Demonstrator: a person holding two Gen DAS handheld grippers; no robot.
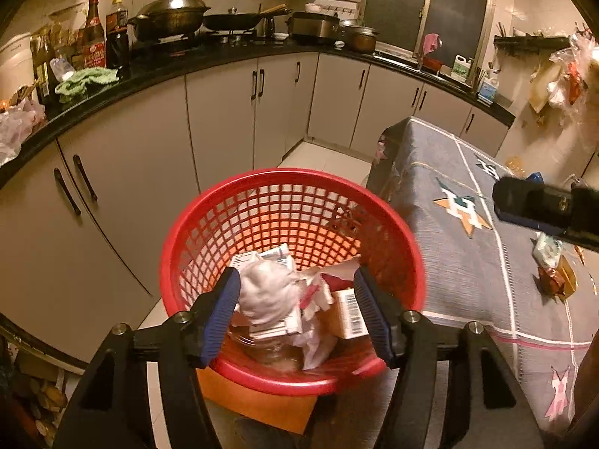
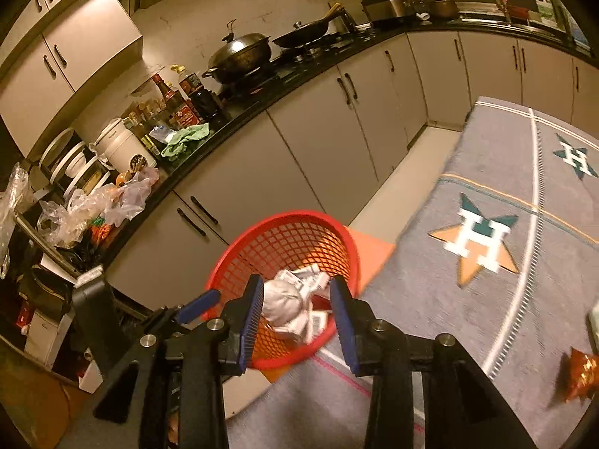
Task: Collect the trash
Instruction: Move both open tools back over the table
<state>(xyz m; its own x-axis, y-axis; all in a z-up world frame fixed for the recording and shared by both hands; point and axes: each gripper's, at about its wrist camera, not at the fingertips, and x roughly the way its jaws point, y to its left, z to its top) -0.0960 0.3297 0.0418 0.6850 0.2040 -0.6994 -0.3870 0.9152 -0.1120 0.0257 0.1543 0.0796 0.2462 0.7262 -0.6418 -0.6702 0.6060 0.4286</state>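
The left gripper (image 1: 295, 310) hangs over the red basket (image 1: 262, 187), a round plastic bin with a lattice wall, fingers spread and holding nothing. Inside lie a crumpled white paper wad (image 1: 267, 295) and a flat barcoded carton (image 1: 350, 314). At three o'clock from the basket, the table (image 1: 468, 262) wears a grey woven cloth with star patches; on it sit a crinkled orange foil wrapper (image 2: 578, 374) and a pale packet (image 1: 546, 250). The right gripper (image 2: 295, 318) has fingers spread and empty above the basket's rim.
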